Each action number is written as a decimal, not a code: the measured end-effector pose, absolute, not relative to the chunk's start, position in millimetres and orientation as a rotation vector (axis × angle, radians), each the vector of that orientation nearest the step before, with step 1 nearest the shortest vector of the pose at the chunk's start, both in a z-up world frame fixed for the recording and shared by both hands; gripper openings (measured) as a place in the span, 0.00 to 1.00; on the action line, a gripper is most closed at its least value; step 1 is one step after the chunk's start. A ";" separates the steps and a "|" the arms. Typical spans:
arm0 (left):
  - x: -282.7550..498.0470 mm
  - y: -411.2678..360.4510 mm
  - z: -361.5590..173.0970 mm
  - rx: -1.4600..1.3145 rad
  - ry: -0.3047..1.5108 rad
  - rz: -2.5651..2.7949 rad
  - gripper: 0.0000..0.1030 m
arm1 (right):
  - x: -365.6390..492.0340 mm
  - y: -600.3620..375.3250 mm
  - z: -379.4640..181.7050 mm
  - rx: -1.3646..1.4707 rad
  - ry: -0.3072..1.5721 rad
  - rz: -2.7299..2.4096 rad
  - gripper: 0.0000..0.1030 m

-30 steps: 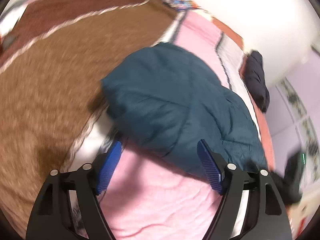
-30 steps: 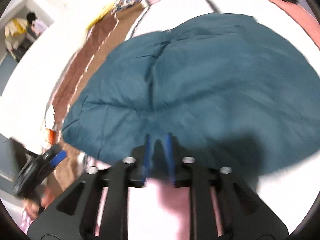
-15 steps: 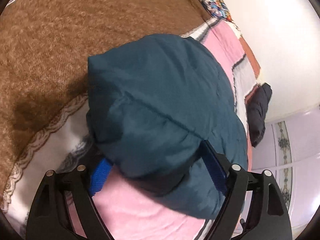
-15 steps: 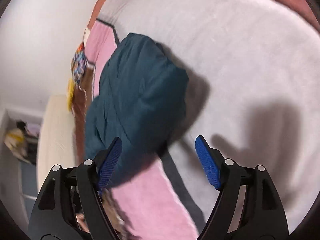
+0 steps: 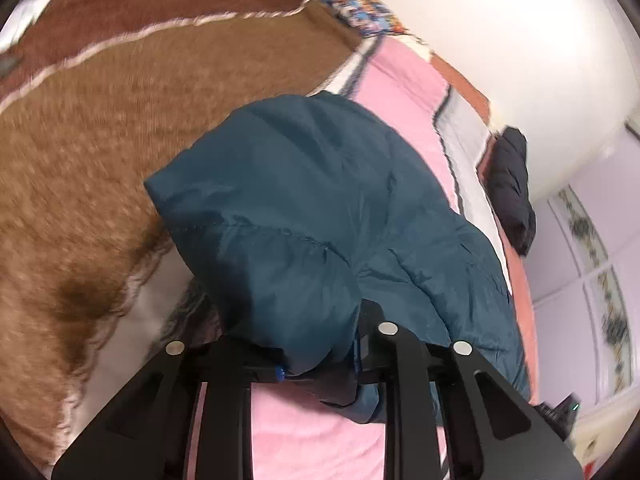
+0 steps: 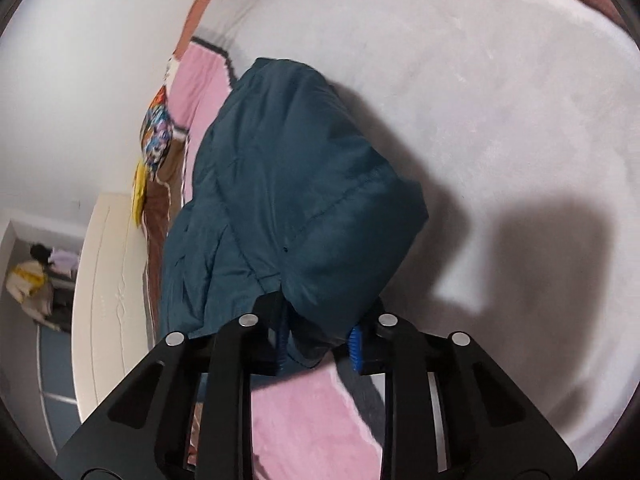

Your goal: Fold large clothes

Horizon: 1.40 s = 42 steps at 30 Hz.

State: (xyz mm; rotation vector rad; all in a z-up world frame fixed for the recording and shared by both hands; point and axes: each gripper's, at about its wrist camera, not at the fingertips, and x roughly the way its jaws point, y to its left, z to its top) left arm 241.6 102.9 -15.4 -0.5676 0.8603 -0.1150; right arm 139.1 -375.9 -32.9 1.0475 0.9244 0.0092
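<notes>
My left gripper (image 5: pixel 320 364) and right gripper (image 6: pixel 318 340) have just been closing and now each clench a near corner of the puffy teal quilted jacket (image 5: pixel 320 216), already bundled on the pink bedspread (image 5: pixel 316 432), with another fold probably left.

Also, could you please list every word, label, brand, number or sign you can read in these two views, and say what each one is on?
None can be read.
The colourful printed item at the far edge of the bed carries a busy pattern, too blurred to make out any lettering.
The teal jacket shows no label or logo in either view.
</notes>
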 end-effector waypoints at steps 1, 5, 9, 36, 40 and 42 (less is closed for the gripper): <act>233.4 104.3 -11.0 -0.552 0.859 -0.121 0.21 | 136.7 -372.9 -30.7 1.038 0.931 0.009 0.22; 199.1 113.3 0.0 -0.522 0.884 -0.152 0.21 | 101.5 -366.1 -22.8 0.994 0.965 0.020 0.22; 148.5 124.4 1.5 -0.511 0.926 -0.177 0.21 | 59.9 -359.1 -21.2 0.972 1.004 0.024 0.22; 67.7 166.5 -60.2 -0.729 0.972 -0.114 0.59 | 36.6 -233.9 67.4 0.284 0.930 0.104 0.01; 67.8 164.1 -58.2 -0.728 0.968 -0.102 0.59 | 100.9 -166.8 57.5 0.201 0.954 0.237 0.00; 68.6 162.4 -56.2 -0.721 0.971 -0.094 0.59 | 135.3 -135.9 44.2 0.146 0.988 0.271 0.00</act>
